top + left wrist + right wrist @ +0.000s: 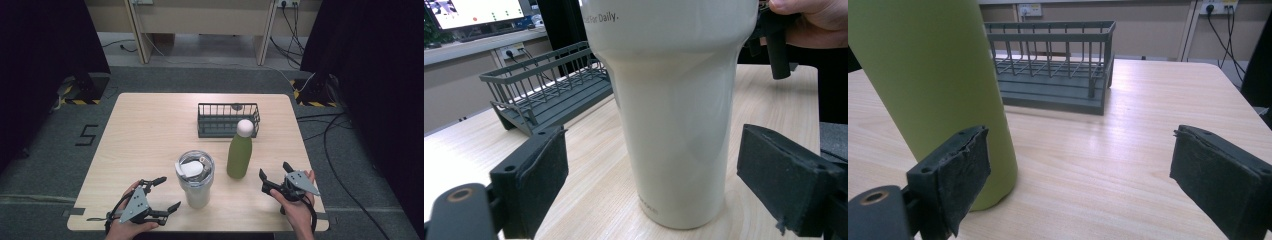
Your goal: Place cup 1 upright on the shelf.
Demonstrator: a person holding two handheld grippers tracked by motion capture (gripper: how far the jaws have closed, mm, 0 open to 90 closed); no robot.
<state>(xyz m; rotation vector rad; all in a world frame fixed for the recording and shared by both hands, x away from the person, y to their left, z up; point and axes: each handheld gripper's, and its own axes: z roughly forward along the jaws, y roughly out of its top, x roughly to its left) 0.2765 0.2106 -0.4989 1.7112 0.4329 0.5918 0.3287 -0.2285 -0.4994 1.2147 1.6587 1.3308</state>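
Observation:
A cream tumbler (195, 178) with a clear lid stands upright near the table's front middle. Right of it stands a green bottle (239, 150) with a pale round cap. My left gripper (164, 194) lies at the front left, open, its jaws pointing right toward the tumbler (674, 110), which stands ahead of the two pads without touching them. My right gripper (274, 174) is at the front right, open, just right of the bottle (933, 85); the bottle stands ahead of the left pad, the gap between the jaws holds nothing.
A dark grey wire basket (228, 120) sits behind the bottle toward the table's far side, also seen as the basket (549, 90) and the basket (1053, 65). Bare wood lies across the table's left half (145, 140). Cables run on the floor at the right.

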